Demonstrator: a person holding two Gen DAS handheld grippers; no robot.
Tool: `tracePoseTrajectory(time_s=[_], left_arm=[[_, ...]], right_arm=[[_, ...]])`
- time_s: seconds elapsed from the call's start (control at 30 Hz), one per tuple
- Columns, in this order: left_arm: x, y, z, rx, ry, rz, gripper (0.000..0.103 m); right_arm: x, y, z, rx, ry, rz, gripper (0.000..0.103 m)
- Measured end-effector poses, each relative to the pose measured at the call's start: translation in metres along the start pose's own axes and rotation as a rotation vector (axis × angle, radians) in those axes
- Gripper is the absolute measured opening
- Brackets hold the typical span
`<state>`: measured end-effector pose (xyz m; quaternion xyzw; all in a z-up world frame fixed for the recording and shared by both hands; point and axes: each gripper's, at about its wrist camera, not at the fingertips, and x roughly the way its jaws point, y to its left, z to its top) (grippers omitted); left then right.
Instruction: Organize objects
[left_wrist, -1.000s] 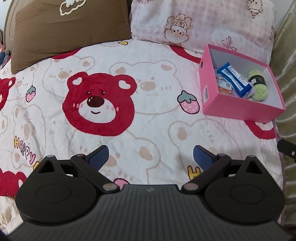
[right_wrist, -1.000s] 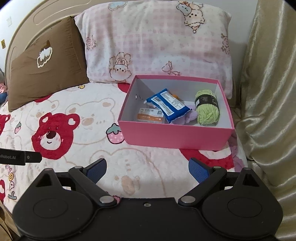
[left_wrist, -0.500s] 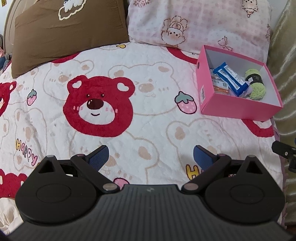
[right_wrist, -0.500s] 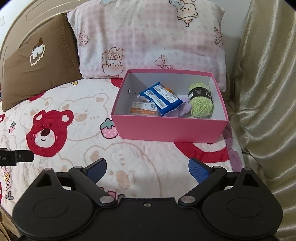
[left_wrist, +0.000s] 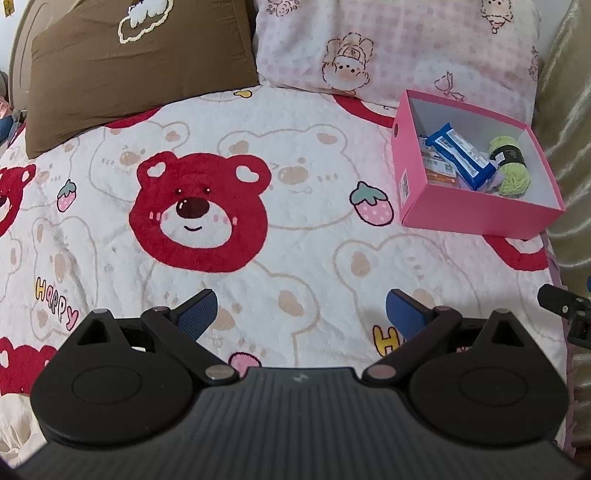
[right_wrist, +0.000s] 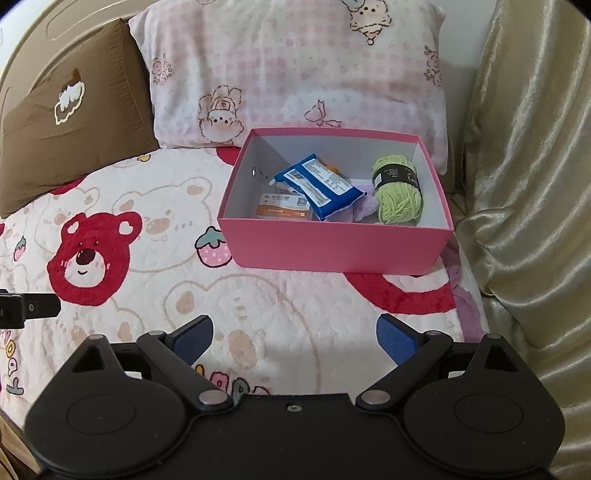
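A pink box (right_wrist: 332, 243) stands on the bed near the pillows, also seen at the right of the left wrist view (left_wrist: 476, 216). In it lie a blue packet (right_wrist: 319, 184), an orange and white packet (right_wrist: 282, 206), a green yarn skein (right_wrist: 397, 194) and a bit of purple fabric (right_wrist: 364, 210). My left gripper (left_wrist: 301, 314) is open and empty over the blanket, well left of the box. My right gripper (right_wrist: 293, 338) is open and empty, in front of the box and apart from it.
A bear-print blanket (left_wrist: 199, 206) covers the bed. A brown pillow (left_wrist: 136, 66) and a pink checked pillow (right_wrist: 295, 74) lean at the headboard. A shiny beige curtain (right_wrist: 524, 166) hangs to the right of the box.
Both grippers have drawn back a little from the box, which now looks smaller and farther in both views. Both stay open and empty.
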<state>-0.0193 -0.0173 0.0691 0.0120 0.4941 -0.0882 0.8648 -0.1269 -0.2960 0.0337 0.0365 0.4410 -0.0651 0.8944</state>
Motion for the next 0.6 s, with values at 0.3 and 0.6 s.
tracePoseTrajectory(time_s=[0.3,0.6], left_arm=[[-0.0031,0.0019,-0.0017,-0.005,-0.006,-0.002,0.103],[-0.0053,0.0029,-0.0025,-0.006,0.000,-0.002,0.103]], right_arm=[[-0.0039,0.0005,-0.0024,-0.007,-0.004,-0.009,0.097],[-0.0036,0.0001,-0.0039,-0.007,0.003,-0.013,0.097]])
